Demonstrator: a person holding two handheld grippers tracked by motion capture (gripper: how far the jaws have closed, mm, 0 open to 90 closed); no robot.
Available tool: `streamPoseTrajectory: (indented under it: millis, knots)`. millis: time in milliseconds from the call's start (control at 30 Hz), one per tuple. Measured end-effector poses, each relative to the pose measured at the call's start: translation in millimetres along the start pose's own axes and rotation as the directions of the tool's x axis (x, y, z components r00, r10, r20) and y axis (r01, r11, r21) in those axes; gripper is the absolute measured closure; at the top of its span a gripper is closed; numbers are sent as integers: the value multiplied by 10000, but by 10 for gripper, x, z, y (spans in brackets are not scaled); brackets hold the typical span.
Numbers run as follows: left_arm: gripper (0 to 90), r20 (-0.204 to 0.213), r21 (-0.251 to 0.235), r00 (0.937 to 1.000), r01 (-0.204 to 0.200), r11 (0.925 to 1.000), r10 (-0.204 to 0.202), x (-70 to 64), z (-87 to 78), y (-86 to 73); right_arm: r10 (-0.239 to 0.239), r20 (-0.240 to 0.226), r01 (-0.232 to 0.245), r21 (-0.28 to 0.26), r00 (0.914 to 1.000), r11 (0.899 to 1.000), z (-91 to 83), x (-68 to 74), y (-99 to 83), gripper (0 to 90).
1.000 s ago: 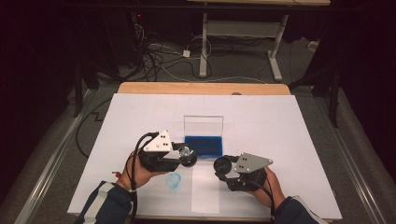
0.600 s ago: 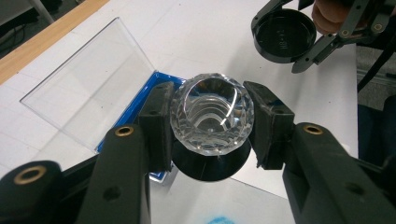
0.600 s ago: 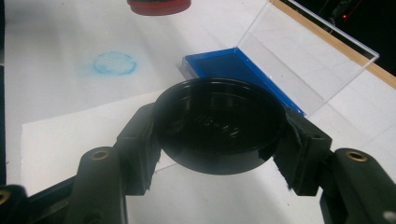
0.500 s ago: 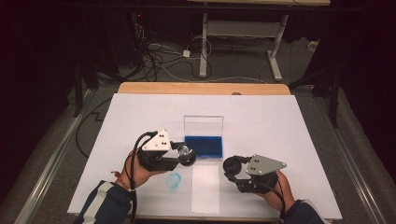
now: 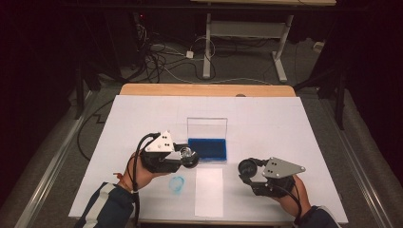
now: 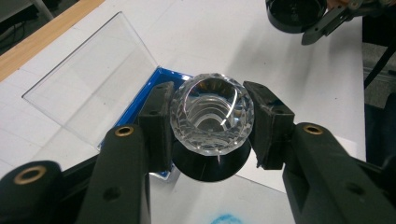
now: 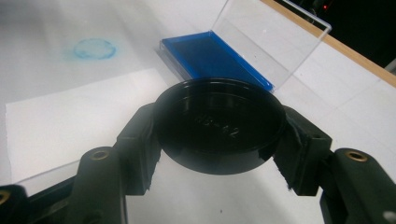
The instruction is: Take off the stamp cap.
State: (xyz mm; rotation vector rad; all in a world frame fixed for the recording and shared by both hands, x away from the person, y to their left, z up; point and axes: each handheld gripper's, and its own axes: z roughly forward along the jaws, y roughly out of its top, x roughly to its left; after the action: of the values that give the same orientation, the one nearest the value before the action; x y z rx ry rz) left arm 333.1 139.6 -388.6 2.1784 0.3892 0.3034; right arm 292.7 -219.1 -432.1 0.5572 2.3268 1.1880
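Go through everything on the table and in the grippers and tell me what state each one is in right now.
Left gripper: shut on the faceted glass stamp.
Faceted glass stamp: held off the table, clamped at both sides.
Right gripper: shut on the black round cap.
Black round cap: off the stamp, held apart from it.
Blue ink pad case: open, clear lid standing up.
Paper sheet: flat, unmarked.
Blue stamped ring: printed on the table cover.
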Motion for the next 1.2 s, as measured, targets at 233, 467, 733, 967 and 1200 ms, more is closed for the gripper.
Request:
streamPoseTrajectory:
  millis: [233,467,733,967,1200]
  knots:
    - [546,59,228,10000,-40,9997,38,6,43,4,216,90,-218,189,9997,9996,-87,-36,-107,388]
    - [546,117,328,9999,0,9995,-4,19,85,16,312,136,-315,225,9994,9993,-144,-50,-160,388]
    - [546,179,398,9998,-16,9992,9,36,126,38,399,193,-404,228,9990,9989,-173,-57,-187,388]
    - [545,212,431,9997,-158,9989,149,52,180,112,379,135,-381,195,9992,9991,-163,-71,-189,388]
    - [545,212,481,9996,-182,9987,172,124,232,197,459,67,-460,205,9989,9987,-173,-68,-214,388]
